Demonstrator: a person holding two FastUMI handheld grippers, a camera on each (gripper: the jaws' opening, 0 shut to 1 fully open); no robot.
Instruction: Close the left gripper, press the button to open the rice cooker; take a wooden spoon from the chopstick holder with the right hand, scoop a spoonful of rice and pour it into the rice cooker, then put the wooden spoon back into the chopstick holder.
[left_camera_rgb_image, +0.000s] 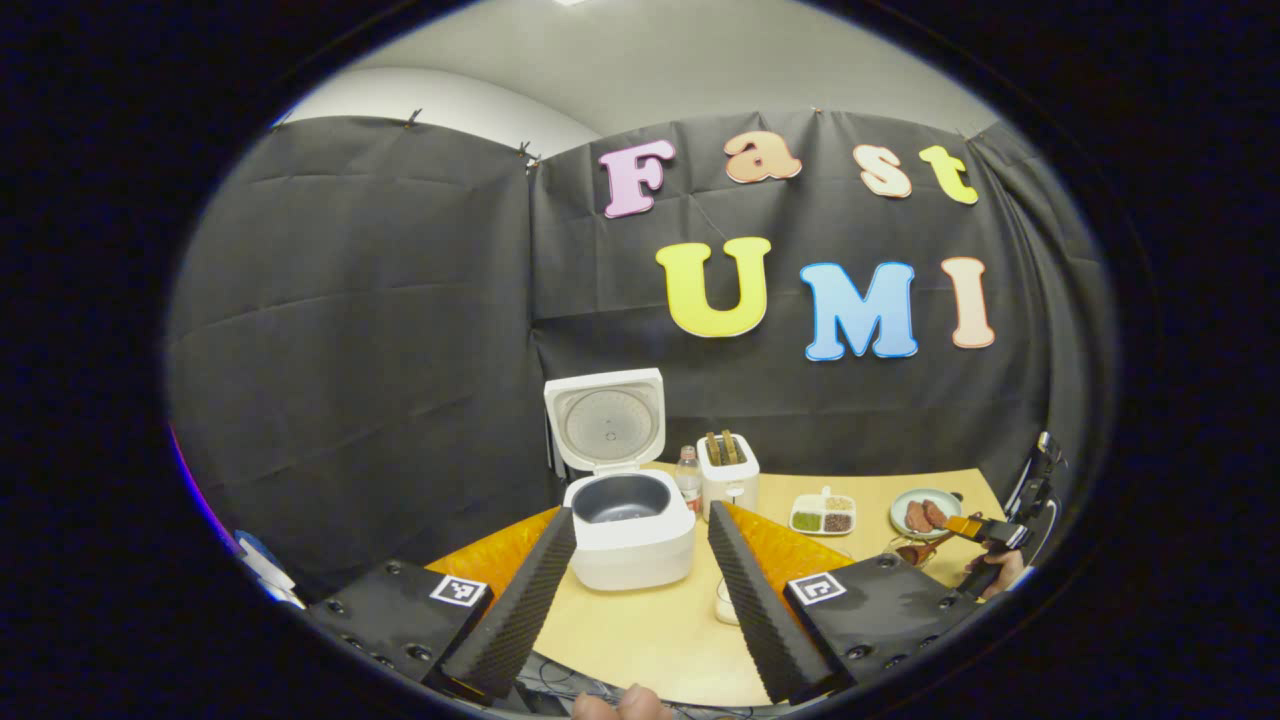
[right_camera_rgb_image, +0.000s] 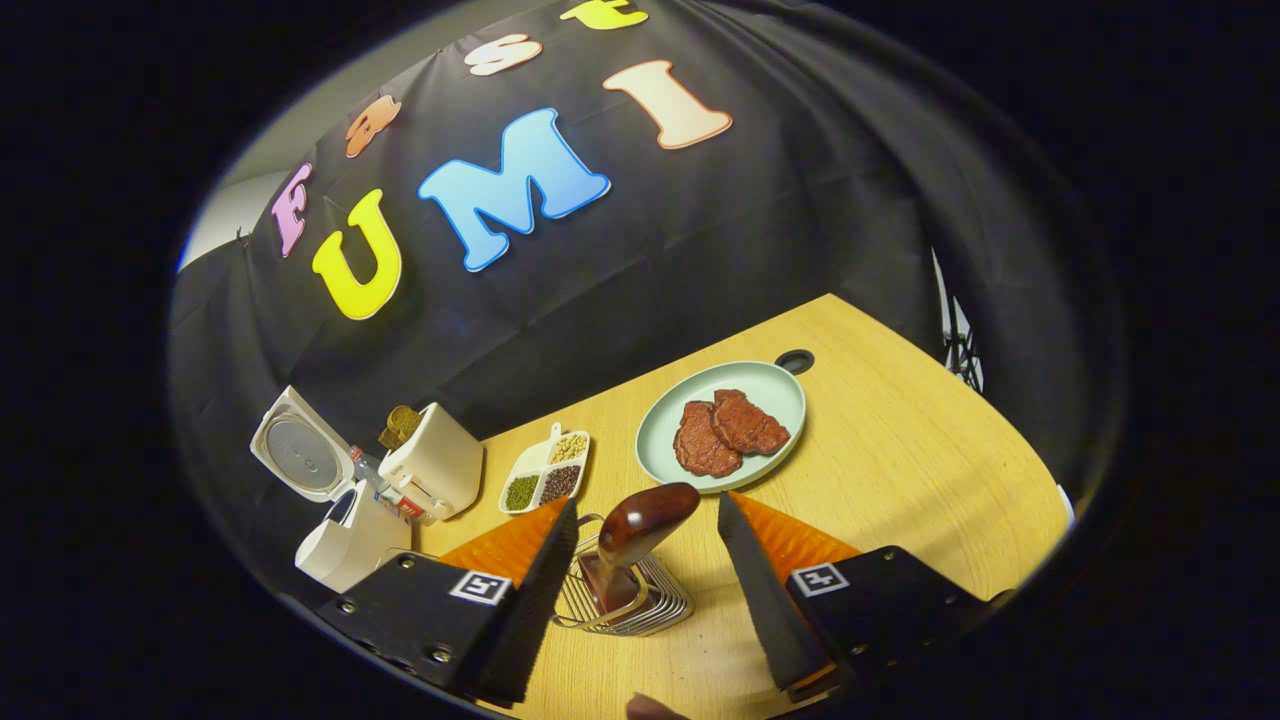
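Wooden and pale, the surface (left_camera_rgb_image: 900, 495) carries a white rice cooker (left_camera_rgb_image: 630, 530) with its lid (left_camera_rgb_image: 606, 418) standing upright and open, the dark inner pot (left_camera_rgb_image: 620, 497) showing. In the left gripper view, the left tongs (left_camera_rgb_image: 640, 590) hover in front of the cooker, spread wide with nothing between them. Just to the right of the cooker stand a small bottle (left_camera_rgb_image: 687, 475) and a white toaster (left_camera_rgb_image: 728, 472). Farther right of the cooker lie a divided dish of beans (left_camera_rgb_image: 823, 513) and a green plate of meat (left_camera_rgb_image: 925, 512).

In the right gripper view, the right tongs (right_camera_rgb_image: 645, 580) are spread wide over a wire chopstick holder (right_camera_rgb_image: 620, 600). A wooden spoon (right_camera_rgb_image: 640, 530) stands in that holder, its rounded dark handle tilted up between the fingers. Neither finger touches it. The plate of meat (right_camera_rgb_image: 722, 425) sits just beyond the holder, and the rice cooker (right_camera_rgb_image: 340, 535) lies well apart from it at the far left.
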